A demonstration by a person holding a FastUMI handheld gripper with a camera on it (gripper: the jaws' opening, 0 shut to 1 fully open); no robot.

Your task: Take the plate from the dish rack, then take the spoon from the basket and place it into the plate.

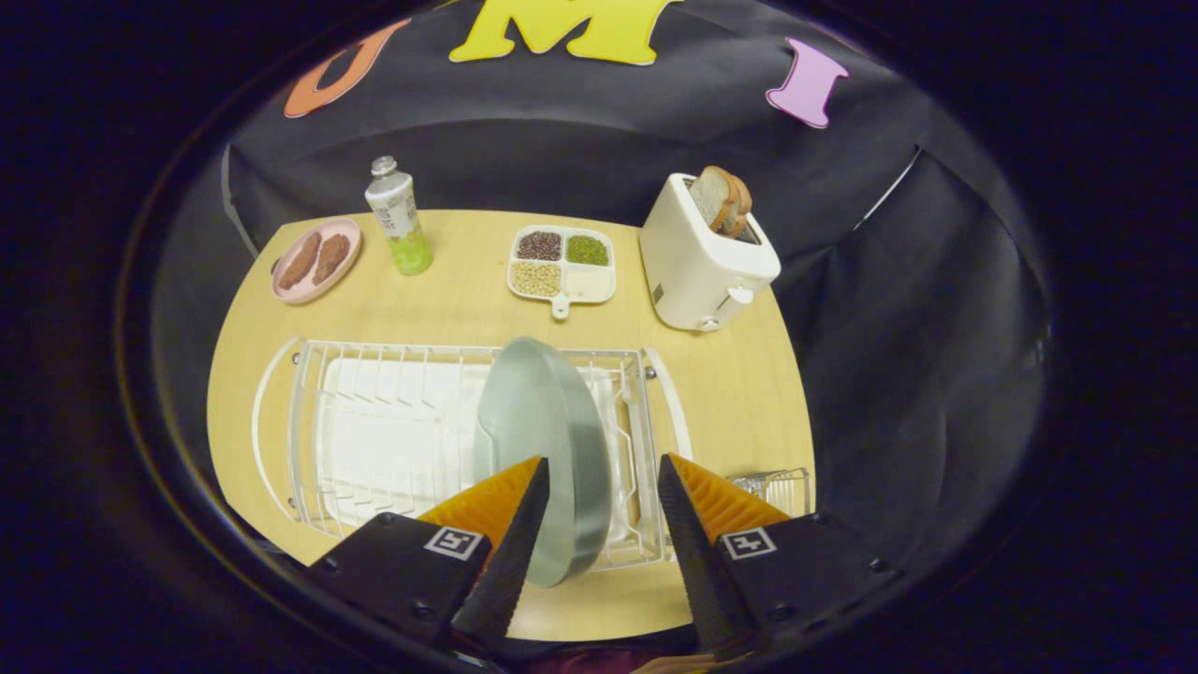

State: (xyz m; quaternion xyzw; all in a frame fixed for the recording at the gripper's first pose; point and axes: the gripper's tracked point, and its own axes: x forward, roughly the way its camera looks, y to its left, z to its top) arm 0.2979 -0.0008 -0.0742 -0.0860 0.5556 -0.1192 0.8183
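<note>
A wooden table [730,393] carries a white dish rack [393,431] with a grey plate [538,412] standing on edge in it. The gripper [604,473] hangs above, fingers apart, the plate's near rim between them. A wire basket [781,487] sits just right of the rack.

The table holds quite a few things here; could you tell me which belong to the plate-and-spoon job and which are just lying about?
Job:
grey plate, on edge in the dish rack
wire basket, beyond one finger
gripper, open, plate's near edge between its fingers

Lying about:
toaster with bread
divided tray of beans
bottle
pink plate of food
</note>
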